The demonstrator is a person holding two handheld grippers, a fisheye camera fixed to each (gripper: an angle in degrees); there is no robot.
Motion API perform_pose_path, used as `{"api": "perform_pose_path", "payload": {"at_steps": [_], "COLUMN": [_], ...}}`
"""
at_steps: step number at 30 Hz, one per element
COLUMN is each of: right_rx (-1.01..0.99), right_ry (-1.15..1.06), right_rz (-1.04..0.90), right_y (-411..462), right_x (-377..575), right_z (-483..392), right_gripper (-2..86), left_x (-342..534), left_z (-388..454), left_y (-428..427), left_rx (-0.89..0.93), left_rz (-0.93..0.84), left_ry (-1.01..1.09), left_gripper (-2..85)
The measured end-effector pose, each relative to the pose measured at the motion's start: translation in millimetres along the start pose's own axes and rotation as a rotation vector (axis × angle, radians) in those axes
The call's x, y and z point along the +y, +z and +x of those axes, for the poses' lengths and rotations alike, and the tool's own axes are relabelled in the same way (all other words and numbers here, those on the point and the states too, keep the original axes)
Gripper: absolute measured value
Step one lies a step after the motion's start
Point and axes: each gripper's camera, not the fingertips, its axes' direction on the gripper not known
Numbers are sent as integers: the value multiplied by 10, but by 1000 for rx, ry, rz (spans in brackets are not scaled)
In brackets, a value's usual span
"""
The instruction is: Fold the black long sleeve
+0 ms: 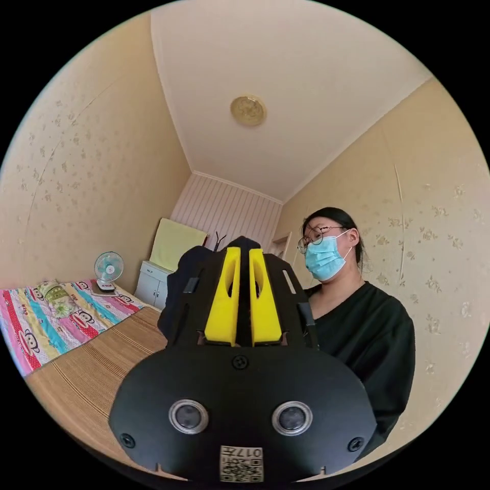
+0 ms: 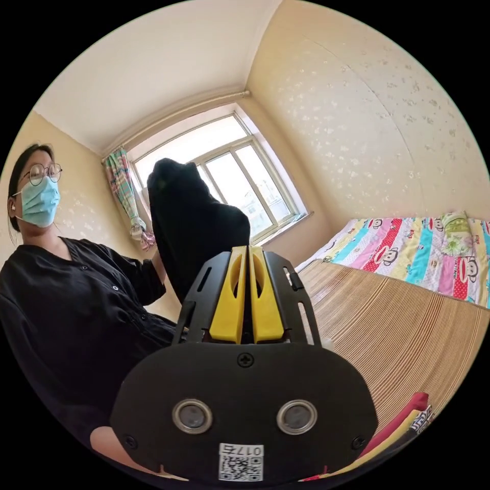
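A: Left gripper view, reading from the left: what lies at the edge?

B: A cartoon-print bedsheet (image 1: 51, 319) with a small fan (image 1: 108, 270) standing on it; beside it a woven mat (image 1: 102, 372), and behind that a white cabinet (image 1: 152, 288).

A: And the middle?

B: The left gripper (image 1: 244, 255), its yellow jaws drawn close with a narrow dark strip between them, pinching the black long sleeve (image 1: 178, 286), which bunches up behind and to the left of the jaws. To the right stands a person in a black top (image 1: 367, 337), against the wall.

A: Right gripper view, same order?

B: The person (image 2: 76, 306) at the left, then a patterned curtain (image 2: 122, 189) and the window (image 2: 229, 173). The black long sleeve (image 2: 189, 219) rises in front of the window, lifted clear of the mat.

A: The tool there?

B: The right gripper (image 2: 247, 252) has its jaws pressed together; the cloth runs down behind them, but whether it is nipped I cannot tell. Right of it, the woven mat (image 2: 398, 332) and the bedsheet (image 2: 418, 255).
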Motion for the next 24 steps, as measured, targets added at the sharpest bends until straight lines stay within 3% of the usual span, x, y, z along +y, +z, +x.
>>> {"api": "perform_pose_path", "payload": {"at_steps": [6, 11, 14, 18, 24], "right_rx": [165, 251, 227, 149, 56], "right_ry": [-63, -5, -20, -16, -121], "right_rz": [135, 258, 302, 462, 549], "right_y": [-608, -814, -878, -1173, -1407], "right_x": [-213, -206, -140, 21, -194], "right_z": [-703, -1078, -1312, -1590, -1989], "right_gripper": [2, 0, 1, 1, 1], "left_x": [-74, -141, -136, -230, -1254], "left_z": [159, 61, 163, 327, 60], "left_y": [-477, -457, -375, -578, -972], "left_rx": [-394, -736, -682, -515, -428], "left_rz": [-22, -197, -253, -117, -122], "left_ry": [-107, -233, -136, -57, -21], "left_gripper": [22, 20, 19, 16, 12]}}
